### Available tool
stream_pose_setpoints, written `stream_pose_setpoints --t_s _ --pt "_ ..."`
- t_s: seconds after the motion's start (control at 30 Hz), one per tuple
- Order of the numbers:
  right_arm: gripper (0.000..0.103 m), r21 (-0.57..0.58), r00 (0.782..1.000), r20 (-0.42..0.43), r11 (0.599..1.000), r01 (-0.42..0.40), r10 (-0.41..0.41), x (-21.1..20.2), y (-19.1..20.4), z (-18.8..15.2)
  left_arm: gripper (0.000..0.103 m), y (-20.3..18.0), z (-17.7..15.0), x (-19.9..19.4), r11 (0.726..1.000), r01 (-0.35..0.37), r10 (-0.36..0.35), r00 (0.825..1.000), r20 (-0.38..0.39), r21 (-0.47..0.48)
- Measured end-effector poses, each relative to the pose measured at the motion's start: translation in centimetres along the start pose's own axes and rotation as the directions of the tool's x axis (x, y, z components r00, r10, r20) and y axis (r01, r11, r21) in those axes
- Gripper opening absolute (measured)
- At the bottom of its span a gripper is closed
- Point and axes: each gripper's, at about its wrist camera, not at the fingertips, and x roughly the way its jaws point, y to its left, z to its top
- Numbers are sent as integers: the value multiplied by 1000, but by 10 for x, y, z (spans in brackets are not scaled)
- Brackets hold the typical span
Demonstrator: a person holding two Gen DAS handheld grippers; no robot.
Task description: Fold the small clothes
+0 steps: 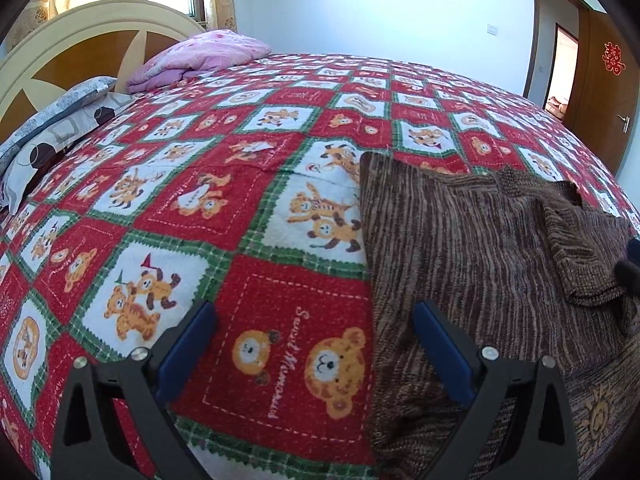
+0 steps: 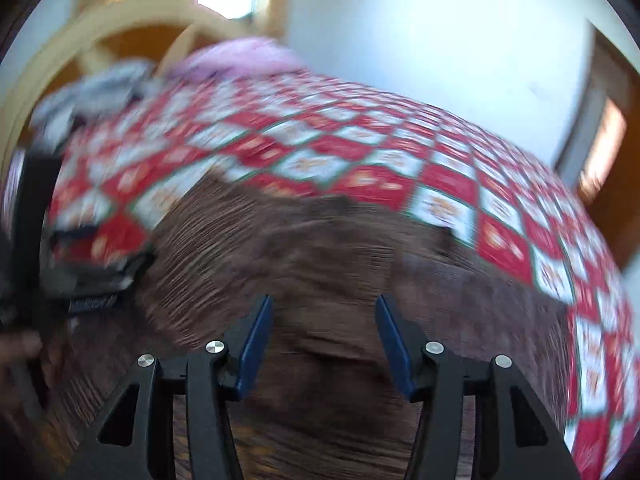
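Your left hand-held gripper (image 1: 314,314) stood wide open, its two blue pads far apart, and it held nothing. Between the pads you could see the red bedspread (image 1: 248,208) with its bear pictures and the left edge of the brown sweater (image 1: 460,248). The right pad (image 1: 440,352) was over the sweater's edge, but whether it touched the cloth I cannot tell. The left pad was over the bedspread only.

The sweater lay flat on the bed, near you, on the right side of the left wrist view. One part of it, at the far right, was folded over onto the body (image 1: 580,256). A dark blurred thing showed at the right edge of that view; I cannot say what it was.

Your right hand-held gripper (image 2: 326,316) was about half open, with a clear gap between the pads, and nothing was pinched there. It pointed down over the middle of the sweater (image 2: 320,248). This view was much blurred, so contact with the cloth cannot be judged. At its left edge the other tool (image 2: 36,208) appeared as a dark shape.

Farther on the bed were a pink quilt (image 1: 200,56) and a grey pillow (image 1: 60,120) by the headboard (image 1: 80,28).
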Motion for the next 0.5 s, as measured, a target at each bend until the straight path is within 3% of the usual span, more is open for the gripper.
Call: stream_pose_setpoints --t_s 0.07,0.2,0.3,0.43,0.47,0.5 --pt "51 13 999 -41 999 34 -33 15 0 2 102 0 0 0 1000 -1 1 1000 0 0" --pt "7 154 994 -57 983 97 -89 25 -41 5 102 1 0 0 1000 2 -2 1000 1 0" --pt "7 265 994 -55 958 108 -96 22 -80 4 102 1 0 0 1000 4 -4 1000 1 -2" --pt "8 356 996 -86 933 46 -17 30 -109 -2 103 1 0 0 1000 9 -9 1000 3 0" --pt "13 376 996 -88 926 30 3 32 -114 -3 103 1 0 0 1000 8 -8 1000 3 0" --pt "28 399 996 -83 917 9 26 31 -118 -5 103 1 0 0 1000 8 -8 1000 3 -1"
